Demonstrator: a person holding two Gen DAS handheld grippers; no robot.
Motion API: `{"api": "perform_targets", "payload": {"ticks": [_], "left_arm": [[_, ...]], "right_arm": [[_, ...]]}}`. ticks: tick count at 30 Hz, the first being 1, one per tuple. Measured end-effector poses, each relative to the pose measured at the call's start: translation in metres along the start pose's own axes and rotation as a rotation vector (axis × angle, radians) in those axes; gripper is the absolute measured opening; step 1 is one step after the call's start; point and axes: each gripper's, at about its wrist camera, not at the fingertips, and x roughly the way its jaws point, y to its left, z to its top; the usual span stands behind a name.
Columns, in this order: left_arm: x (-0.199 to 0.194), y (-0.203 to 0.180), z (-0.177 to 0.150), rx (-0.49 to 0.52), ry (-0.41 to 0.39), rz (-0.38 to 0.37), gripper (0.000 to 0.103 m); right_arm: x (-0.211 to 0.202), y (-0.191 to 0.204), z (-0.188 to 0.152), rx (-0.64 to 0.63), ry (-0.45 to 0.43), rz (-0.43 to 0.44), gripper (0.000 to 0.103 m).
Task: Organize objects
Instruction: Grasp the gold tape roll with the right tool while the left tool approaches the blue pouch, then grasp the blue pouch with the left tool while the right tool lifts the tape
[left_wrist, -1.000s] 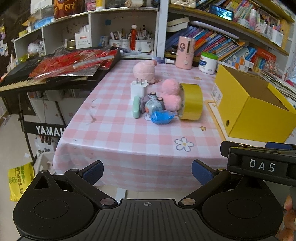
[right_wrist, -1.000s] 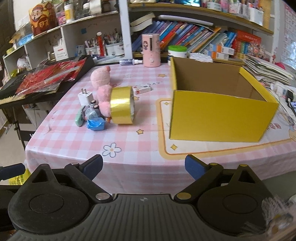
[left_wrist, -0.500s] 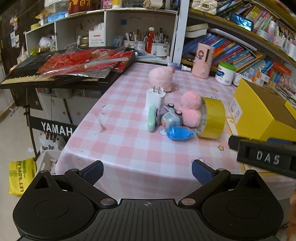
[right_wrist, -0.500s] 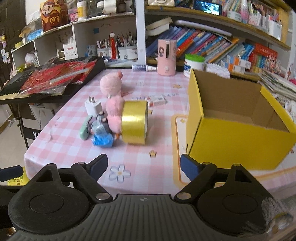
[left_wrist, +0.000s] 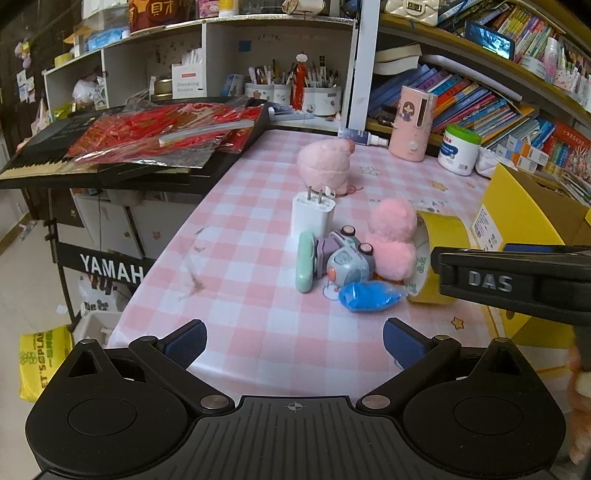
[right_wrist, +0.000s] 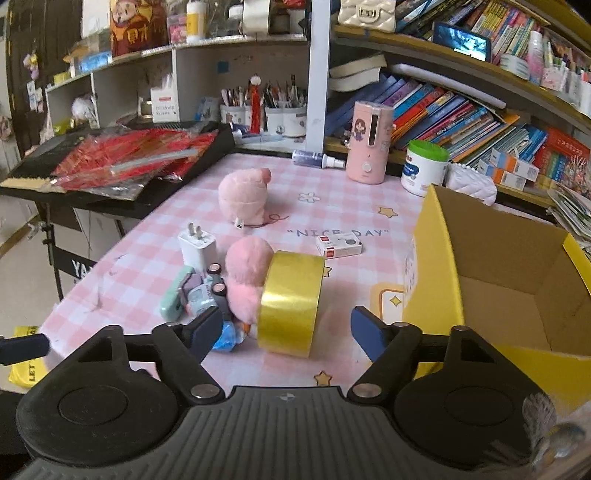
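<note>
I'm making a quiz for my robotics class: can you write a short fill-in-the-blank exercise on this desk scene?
1. The roll of gold tape stands on its ____.
2. The yellow cardboard box has nothing visible ____ it.
3. The white charger plug rests with its prongs pointing ____.
4. The blue packet lies on the ____ checked tablecloth.

Missing words: edge; inside; up; pink

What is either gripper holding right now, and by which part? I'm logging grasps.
Nothing. The right gripper faces the gold tape roll without touching it, its jaws having just been closing; the left gripper is empty.
</note>
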Motion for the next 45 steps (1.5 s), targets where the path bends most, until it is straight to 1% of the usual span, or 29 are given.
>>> {"api": "perform_targets", "payload": {"ticks": [2, 5, 8, 9, 10, 12, 16, 19, 22, 24, 26, 27, 28, 32, 38, 45], "left_arm": [[0.005, 0.000, 0.003, 0.003, 0.003, -0.001, 0.102], [0.011, -0.002, 0.007, 0.010, 0.011, -0.023, 0.102], [0.019, -0.005, 0.010, 0.008, 0.020, -0.046, 0.101], [0.021, -0.006, 0.011, 0.007, 0.023, -0.053, 0.101], [0.024, -0.007, 0.012, 0.005, 0.024, -0.058, 0.101], [0.030, -0.010, 0.015, 0.004, 0.029, -0.075, 0.099], [0.045, -0.023, 0.020, 0.023, 0.052, -0.116, 0.094], [0.055, -0.037, 0.021, 0.054, 0.063, -0.138, 0.087], [0.066, -0.047, 0.022, 0.068, 0.074, -0.134, 0.080], [0.075, -0.052, 0.022, 0.070, 0.091, -0.116, 0.068], [0.081, -0.052, 0.023, 0.058, 0.103, -0.101, 0.062], [0.083, -0.052, 0.023, 0.049, 0.104, -0.098, 0.056], [0.084, -0.052, 0.023, 0.043, 0.103, -0.096, 0.056], [0.081, -0.052, 0.024, 0.049, 0.086, -0.084, 0.042], [0.068, -0.047, 0.021, 0.049, 0.069, -0.079, 0.039], [0.041, -0.030, 0.018, 0.015, 0.026, -0.072, 0.039]], "right_arm": [[0.013, -0.001, 0.004, 0.004, 0.024, 0.006, 0.068], [0.031, 0.000, 0.008, -0.010, 0.058, 0.007, 0.065], [0.046, 0.001, 0.012, -0.027, 0.084, 0.008, 0.059], [0.051, 0.001, 0.013, -0.035, 0.092, 0.010, 0.052], [0.054, 0.000, 0.014, -0.043, 0.098, 0.013, 0.043], [0.054, -0.003, 0.017, -0.045, 0.089, 0.033, 0.042], [0.043, -0.011, 0.025, -0.065, 0.012, 0.032, 0.041], [0.032, -0.021, 0.031, -0.061, -0.043, 0.018, 0.039], [0.023, -0.032, 0.035, -0.049, -0.097, 0.017, 0.038], [0.017, -0.037, 0.036, -0.050, -0.126, 0.024, 0.038], [0.013, -0.040, 0.037, -0.058, -0.141, 0.034, 0.038], [0.011, -0.041, 0.036, -0.061, -0.147, 0.041, 0.038], [0.009, -0.042, 0.036, -0.063, -0.148, 0.049, 0.038], [0.007, -0.044, 0.034, -0.064, -0.130, 0.069, 0.038], [-0.001, -0.043, 0.028, -0.047, -0.129, 0.083, 0.038], [-0.018, -0.034, 0.019, -0.035, -0.132, 0.097, 0.038]]}}
